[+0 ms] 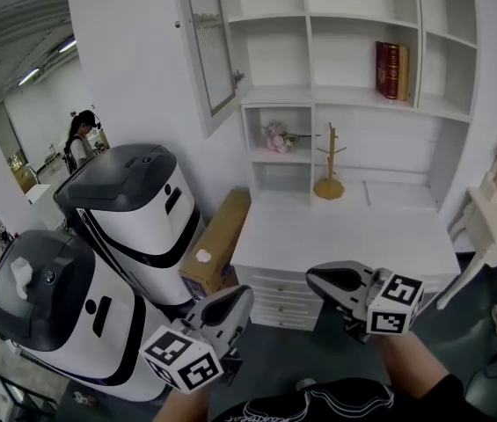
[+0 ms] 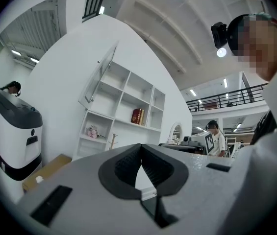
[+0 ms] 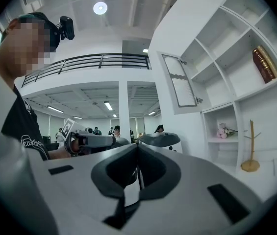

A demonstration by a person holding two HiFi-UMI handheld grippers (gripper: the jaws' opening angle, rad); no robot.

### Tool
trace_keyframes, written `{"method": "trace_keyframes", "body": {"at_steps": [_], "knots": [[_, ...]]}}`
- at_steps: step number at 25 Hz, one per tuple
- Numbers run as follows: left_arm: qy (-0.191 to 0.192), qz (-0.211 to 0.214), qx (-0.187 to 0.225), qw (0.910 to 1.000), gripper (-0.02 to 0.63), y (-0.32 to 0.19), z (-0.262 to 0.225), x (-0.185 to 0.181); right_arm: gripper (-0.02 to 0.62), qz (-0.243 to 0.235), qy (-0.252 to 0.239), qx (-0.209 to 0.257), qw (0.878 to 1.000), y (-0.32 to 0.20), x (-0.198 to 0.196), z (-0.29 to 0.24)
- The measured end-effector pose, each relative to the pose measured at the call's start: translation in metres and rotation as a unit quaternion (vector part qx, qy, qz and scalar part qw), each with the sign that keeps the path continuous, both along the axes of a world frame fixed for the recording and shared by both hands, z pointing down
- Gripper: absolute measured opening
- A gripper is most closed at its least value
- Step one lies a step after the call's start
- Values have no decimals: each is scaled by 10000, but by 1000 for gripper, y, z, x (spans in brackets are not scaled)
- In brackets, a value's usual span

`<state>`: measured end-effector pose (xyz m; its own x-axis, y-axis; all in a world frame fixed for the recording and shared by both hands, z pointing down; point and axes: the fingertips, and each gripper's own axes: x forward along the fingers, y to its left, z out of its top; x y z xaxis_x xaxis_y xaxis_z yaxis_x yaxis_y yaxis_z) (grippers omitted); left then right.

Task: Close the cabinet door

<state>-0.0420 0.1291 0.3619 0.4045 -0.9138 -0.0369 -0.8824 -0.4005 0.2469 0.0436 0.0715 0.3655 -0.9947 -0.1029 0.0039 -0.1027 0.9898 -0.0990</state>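
We face the white shelf unit (image 1: 362,60) with the cabinet door (image 1: 211,47) hanging open, swung out to the left from the upper left compartment, a small knob (image 1: 239,77) at its free edge. The left gripper (image 1: 235,301) is fully closed, pads pressed together on nothing, and the right gripper (image 1: 332,280) is likewise closed and empty. We judge this gives each a blunt tip for pushing the door rather than grasping it. Both are held low and level, side by side with marker cubes nearest us, short of the surface (image 1: 345,231) and well apart from the door. The closing has not begun.
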Motion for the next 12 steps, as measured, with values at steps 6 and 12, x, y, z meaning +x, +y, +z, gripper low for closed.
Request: {"method": "trace_keyframes", "body": {"at_steps": [6, 12], "knots": [[-2, 176, 166, 9997, 3, -38, -2, -13, 6, -87, -122, 84, 9999, -36, -22, 0], [29, 29, 221, 9997, 3, -104, -7, -46, 6, -149, -176, 74, 9997, -111, -50, -3]]}}
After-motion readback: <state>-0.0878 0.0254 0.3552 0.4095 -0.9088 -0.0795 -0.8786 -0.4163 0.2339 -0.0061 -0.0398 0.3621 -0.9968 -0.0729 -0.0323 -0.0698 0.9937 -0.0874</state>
